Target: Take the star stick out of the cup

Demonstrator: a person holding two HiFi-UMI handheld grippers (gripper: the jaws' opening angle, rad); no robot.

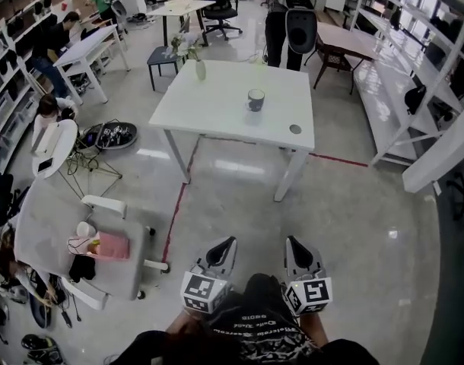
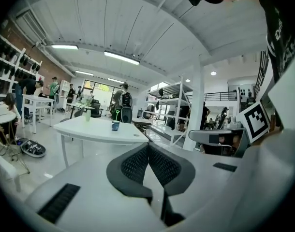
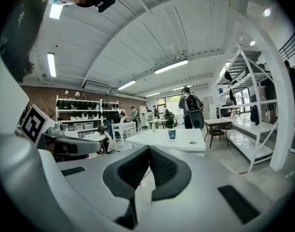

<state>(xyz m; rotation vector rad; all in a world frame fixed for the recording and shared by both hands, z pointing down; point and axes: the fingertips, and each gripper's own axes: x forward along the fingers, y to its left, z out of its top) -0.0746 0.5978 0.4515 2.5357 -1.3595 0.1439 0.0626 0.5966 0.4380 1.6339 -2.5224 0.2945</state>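
A blue cup (image 1: 255, 99) stands on the white table (image 1: 217, 105), well ahead of me across open floor. In the left gripper view the cup (image 2: 115, 125) has a thin green star stick (image 2: 117, 113) rising out of it. The right gripper view shows the cup (image 3: 172, 134) small and far off. My left gripper (image 1: 220, 251) and right gripper (image 1: 297, 249) are held side by side close to my body, far from the table. Both are shut with nothing between the pads, as seen in the left gripper (image 2: 148, 146) and right gripper (image 3: 149, 149) views.
A vase with flowers (image 1: 200, 68) stands at the table's far left corner. A person with a backpack (image 1: 291, 14) stands behind the table. White shelving (image 1: 414, 90) lines the right side. A round table with a chair (image 1: 65, 234) sits at my left. Red tape (image 1: 175, 211) marks the floor.
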